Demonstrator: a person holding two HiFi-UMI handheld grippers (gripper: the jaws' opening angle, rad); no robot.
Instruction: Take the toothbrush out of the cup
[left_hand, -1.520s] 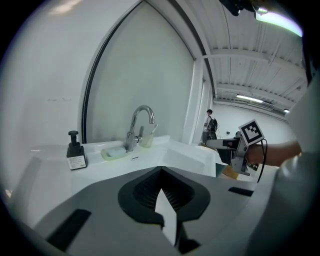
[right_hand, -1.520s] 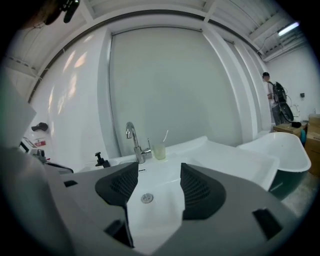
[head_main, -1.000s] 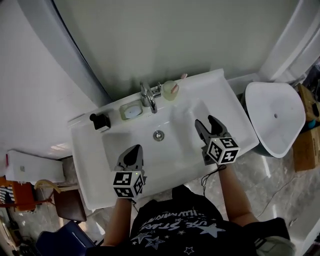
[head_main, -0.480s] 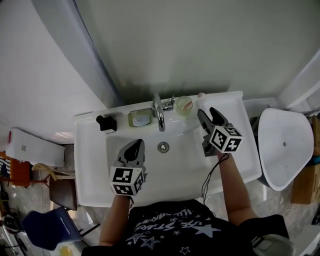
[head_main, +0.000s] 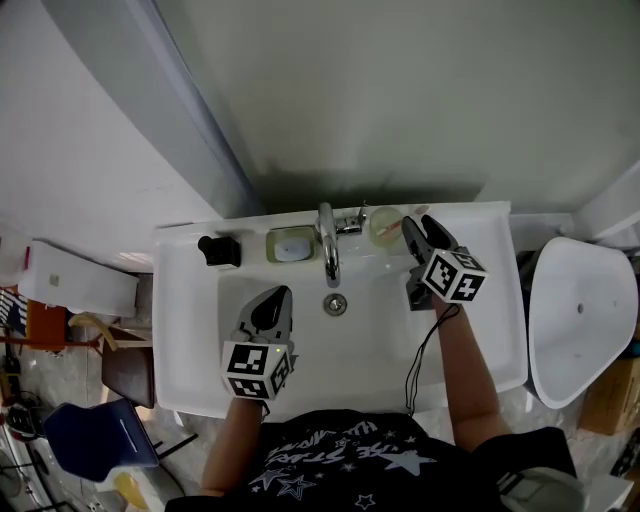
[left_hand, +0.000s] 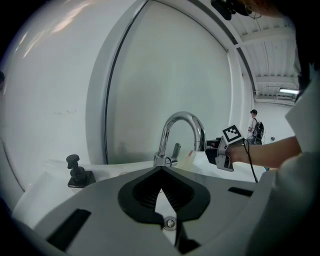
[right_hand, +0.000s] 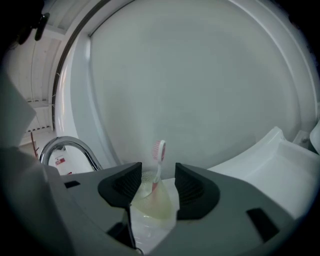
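A pale translucent cup stands on the back ledge of the white sink, just right of the tap. In it leans a toothbrush with a pink and white head, upright above the cup. My right gripper is at the cup's right side. In the right gripper view the jaws are closing, with the brush handle in the gap between them and neither pad touching it. My left gripper hovers over the basin's left half, its tips together and nothing in them.
A chrome tap arches over the basin just left of the cup. A soap dish and a black pump sit on the back ledge to the left. A white bowl-like fixture stands right of the sink. A wall rises right behind the ledge.
My right gripper has travelled from over the basin to the back ledge, up to the cup. The left gripper has edged a little towards the tap.
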